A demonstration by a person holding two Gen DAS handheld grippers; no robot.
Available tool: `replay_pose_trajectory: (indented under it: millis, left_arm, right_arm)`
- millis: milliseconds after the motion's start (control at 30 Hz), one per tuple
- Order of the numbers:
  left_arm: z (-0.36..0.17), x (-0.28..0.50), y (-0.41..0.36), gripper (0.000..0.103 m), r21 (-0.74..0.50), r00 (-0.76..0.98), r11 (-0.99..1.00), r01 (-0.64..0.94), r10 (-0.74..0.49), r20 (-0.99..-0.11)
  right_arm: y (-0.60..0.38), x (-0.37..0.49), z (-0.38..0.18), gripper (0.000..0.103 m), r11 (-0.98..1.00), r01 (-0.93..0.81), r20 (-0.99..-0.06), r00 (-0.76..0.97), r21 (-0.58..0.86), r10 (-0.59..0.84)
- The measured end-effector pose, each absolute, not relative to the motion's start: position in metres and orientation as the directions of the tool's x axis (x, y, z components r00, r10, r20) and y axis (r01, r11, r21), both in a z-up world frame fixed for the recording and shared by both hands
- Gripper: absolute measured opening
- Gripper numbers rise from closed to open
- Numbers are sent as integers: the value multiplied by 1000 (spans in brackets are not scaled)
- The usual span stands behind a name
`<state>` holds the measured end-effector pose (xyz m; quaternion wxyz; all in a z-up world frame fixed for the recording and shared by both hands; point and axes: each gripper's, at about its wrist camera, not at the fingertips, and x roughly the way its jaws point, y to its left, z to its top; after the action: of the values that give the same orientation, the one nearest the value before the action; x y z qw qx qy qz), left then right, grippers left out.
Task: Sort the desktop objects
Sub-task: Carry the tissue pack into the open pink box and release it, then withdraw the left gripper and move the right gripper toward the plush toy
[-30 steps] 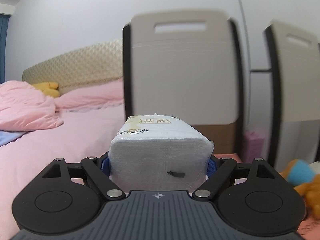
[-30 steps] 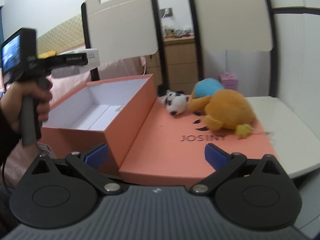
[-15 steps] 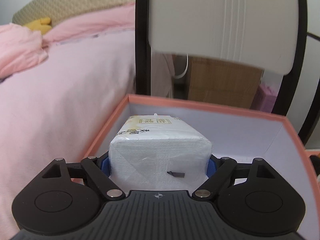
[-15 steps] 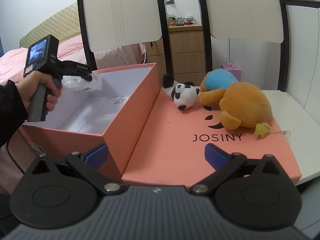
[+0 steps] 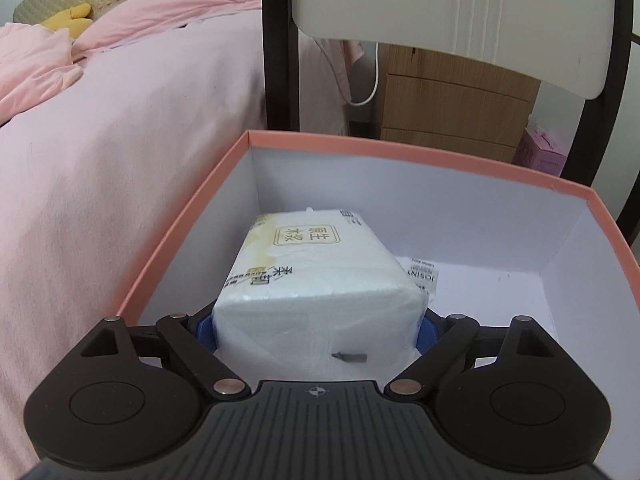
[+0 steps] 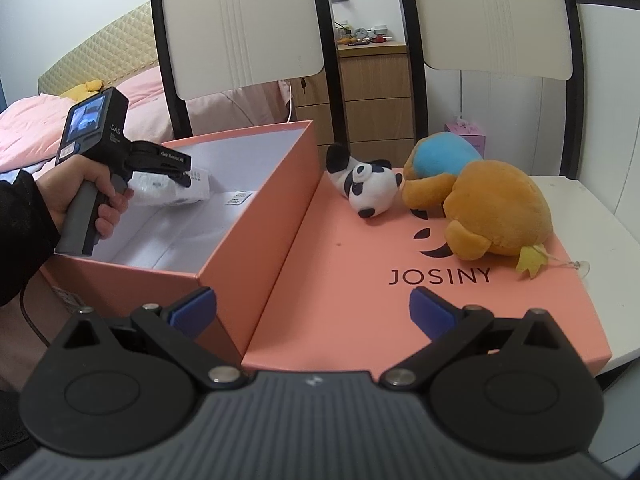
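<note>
My left gripper (image 5: 318, 326) is shut on a white tissue pack (image 5: 316, 280) and holds it tilted down inside the open salmon box (image 5: 400, 148). In the right wrist view the left gripper (image 6: 176, 170) holds the tissue pack (image 6: 172, 196) low in the box (image 6: 256, 216) at its left side. My right gripper (image 6: 312, 312) is open and empty above the front of the box lid (image 6: 360, 272). A panda plush (image 6: 368, 188) and an orange and blue plush (image 6: 488, 204) lie on the lid.
The lid rests on a white table (image 6: 592, 208). Two white chairs (image 6: 244, 28) stand behind the box. A pink bed (image 5: 100, 140) is on the left, a wooden drawer unit (image 6: 376, 92) at the back.
My left gripper has swung down over the box and lowered the tissue pack into it. My right gripper has stayed open in front of the lid.
</note>
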<state>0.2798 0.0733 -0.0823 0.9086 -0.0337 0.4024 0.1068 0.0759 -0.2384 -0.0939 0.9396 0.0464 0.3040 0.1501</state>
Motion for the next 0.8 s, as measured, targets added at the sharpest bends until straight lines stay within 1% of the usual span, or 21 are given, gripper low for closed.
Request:
replay_pose_trajectory:
  millis: [133, 267, 433, 567, 700, 800]
  left_arm:
    - [-76, 273, 74, 93, -15, 650, 977, -213, 130, -749]
    - [-59, 254, 73, 97, -40, 674, 968, -248, 142, -725]
    - [-41, 222, 60, 97, -47, 707, 973, -225, 129, -696]
    - [-25, 191, 53, 99, -71, 740, 972, -222, 121, -661]
    - [-13, 163, 43, 100, -52, 777, 981, -187, 116, -618]
    - [-6, 137, 36, 100, -71, 816, 988, -135, 71, -574]
  right_arm:
    - [-242, 74, -92, 103, 950, -250, -552, 773, 189, 313]
    - [-246, 71, -90, 103, 949, -246, -540, 780, 200, 316]
    - [-245, 67, -86, 103, 944, -257, -520, 789, 206, 328]
    - [-243, 63, -83, 103, 945, -254, -503, 800, 207, 326]
    - [-244, 58, -79, 103, 944, -238, -477, 818, 228, 321]
    - [-244, 54, -76, 103, 943, -229, -452, 833, 242, 318]
